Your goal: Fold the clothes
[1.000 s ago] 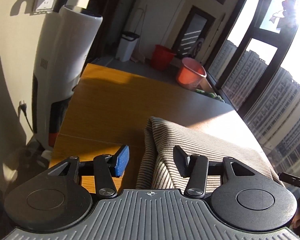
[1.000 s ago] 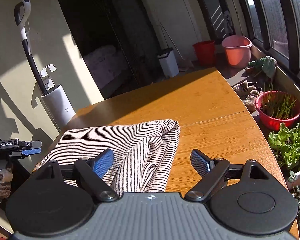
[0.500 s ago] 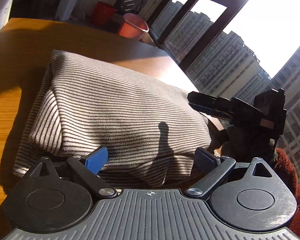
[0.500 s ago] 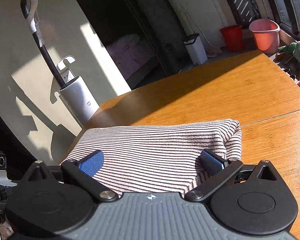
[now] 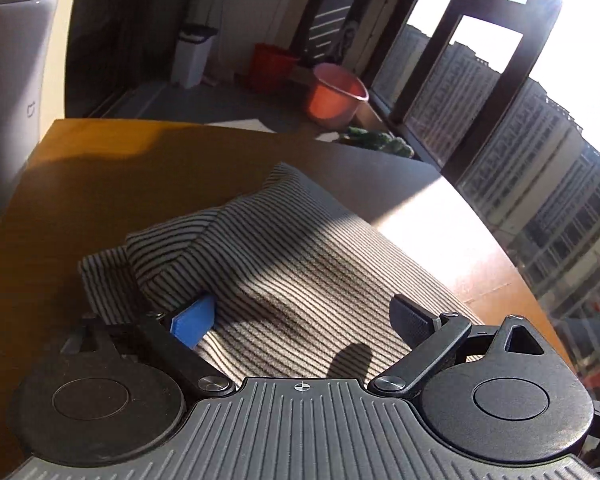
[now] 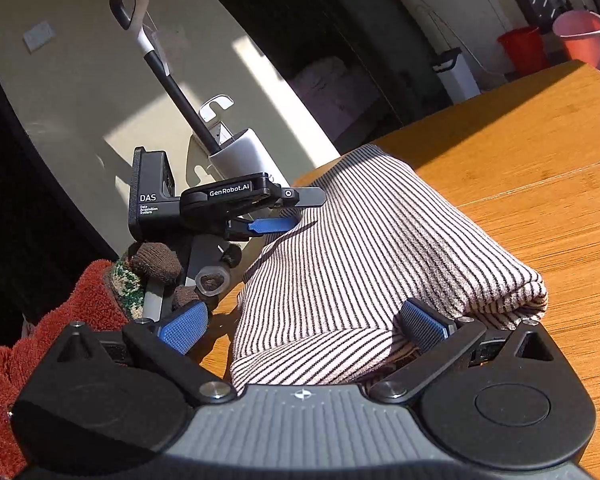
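Observation:
A striped garment (image 5: 320, 264) lies folded in a thick bundle on the wooden table (image 5: 112, 184). My left gripper (image 5: 304, 320) stands open over its near end, the blue pad against a side fold and the black pad above the cloth. In the right wrist view the same garment (image 6: 380, 256) runs away from my open right gripper (image 6: 304, 328). The right pad there is tucked under the bundle's edge, while the left pad hangs free beside it. The left gripper (image 6: 296, 212), held by a gloved hand (image 6: 156, 264), sits at the bundle's far left edge.
A white vacuum dock (image 6: 240, 156) stands against the wall beyond the table's corner. On the floor past the table sit a pink bucket (image 5: 334, 96), a red bucket (image 5: 270, 66) and a white bin (image 5: 192, 56). Tall windows (image 5: 480, 92) run along the right.
Both grippers have opened wider and dropped closer to the striped bundle. The right one has swung left, so the left gripper and gloved hand now show in its view.

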A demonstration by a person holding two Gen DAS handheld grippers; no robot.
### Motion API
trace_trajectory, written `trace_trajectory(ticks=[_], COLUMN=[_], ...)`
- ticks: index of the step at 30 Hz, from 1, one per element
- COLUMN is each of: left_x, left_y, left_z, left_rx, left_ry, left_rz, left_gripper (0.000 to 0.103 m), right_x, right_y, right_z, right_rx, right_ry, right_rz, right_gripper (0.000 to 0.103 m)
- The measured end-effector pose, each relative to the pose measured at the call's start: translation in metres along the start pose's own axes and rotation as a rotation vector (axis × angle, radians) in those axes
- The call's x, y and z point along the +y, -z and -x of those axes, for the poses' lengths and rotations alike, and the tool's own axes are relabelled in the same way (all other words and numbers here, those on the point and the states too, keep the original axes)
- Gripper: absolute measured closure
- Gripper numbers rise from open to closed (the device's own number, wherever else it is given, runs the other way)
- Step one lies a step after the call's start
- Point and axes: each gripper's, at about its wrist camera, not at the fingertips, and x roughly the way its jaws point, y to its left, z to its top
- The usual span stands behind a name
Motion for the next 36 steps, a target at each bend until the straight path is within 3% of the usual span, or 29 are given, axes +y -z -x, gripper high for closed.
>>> trace_trajectory(ticks=[4,10,14,18,21,25,31,36], left_x=[0.0,-0.003,-0.011,-0.006,-0.002,-0.015,-0.041,-0.046], left_y=[-0.007,0.028,0.06,0.074,0.069,0.053,0.037,0.027], left_z=[0.0,0.054,0.07,0.06,0.05,0.029,0.0,0.002], left_rx=[-0.003,-0.015,0.032,0.074,0.086,0.099,0.083,0.09], left_ry=[-0.004,0.078,0.136,0.141,0.154,0.112,0.048,0.014], left_rz=[0.024,0.093,0.092,0.111,0.117,0.061,-0.06,-0.047], left_gripper=[0.006,0.007,0.029,0.034,0.033,0.031,0.019,0.018], right_x=[0.022,0.021,0.013,0.023,0.035,0.045,0.063,0.066], right_y=[0.0,-0.022,-0.018,0.003,0.011,0.02,0.023,0.024], right_z=[-0.004,0.01,-0.008,-0.027,-0.027,-0.029,-0.041,-0.046], right_rx=[0.024,-0.119,-0.12,-0.058,-0.017,-0.011,0.022,0.024], right_ry=[0.089,0.222,0.276,0.355,0.365,0.392,0.471,0.492], right_rz=[0.161,0.153,0.06,0.105,0.185,0.218,0.25,0.243], right_gripper=[0.0,0.0,0.0,0.0,0.0,0.0,0.0,0.0])
